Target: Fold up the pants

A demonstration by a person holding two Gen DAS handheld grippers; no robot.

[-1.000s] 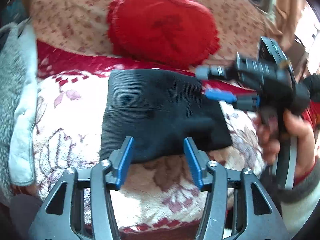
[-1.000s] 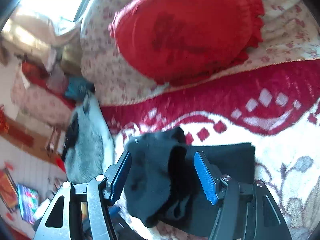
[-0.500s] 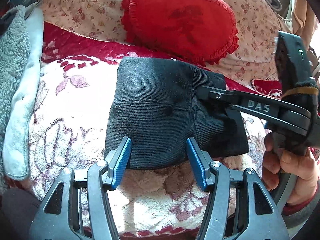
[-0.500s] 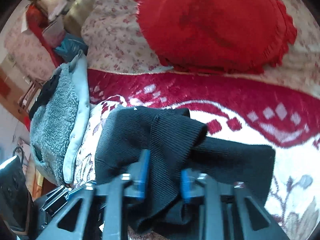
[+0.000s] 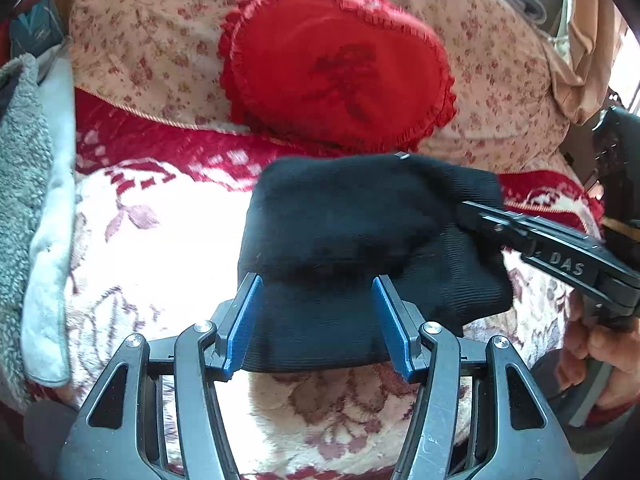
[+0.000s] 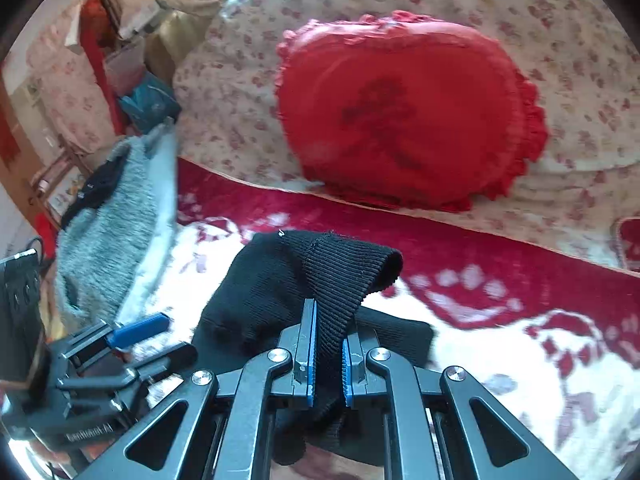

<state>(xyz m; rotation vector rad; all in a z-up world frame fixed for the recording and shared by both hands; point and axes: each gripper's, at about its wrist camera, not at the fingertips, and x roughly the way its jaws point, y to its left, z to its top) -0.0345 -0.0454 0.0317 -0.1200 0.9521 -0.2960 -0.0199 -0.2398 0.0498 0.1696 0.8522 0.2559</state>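
Observation:
Black ribbed pants [image 5: 360, 220], folded small, lie on a red and white blanket [image 5: 152, 260]. My right gripper [image 6: 328, 344] pinches a raised fold of the pants [image 6: 272, 292]; its jaws are still closing with the fabric pressed between the blue pads. In the left wrist view the right gripper [image 5: 472, 216] comes in from the right and holds the lifted upper layer. My left gripper [image 5: 318, 312] stands open above the near edge of the pants, its pads on either side of the fabric without pressing it. The left gripper [image 6: 160, 340] shows at lower left in the right wrist view.
A red heart-shaped pillow [image 5: 336, 76] leans on a floral cushion [image 5: 140, 40] behind the pants. A grey fleece garment [image 5: 24, 184] lies along the left side. A person's hand [image 5: 600, 352] holds the right gripper's handle at the right edge.
The right gripper shut on the right side of the pants, rolled and rose, lifting a fold of fabric. The left gripper drew a little closer over the near edge, still open.

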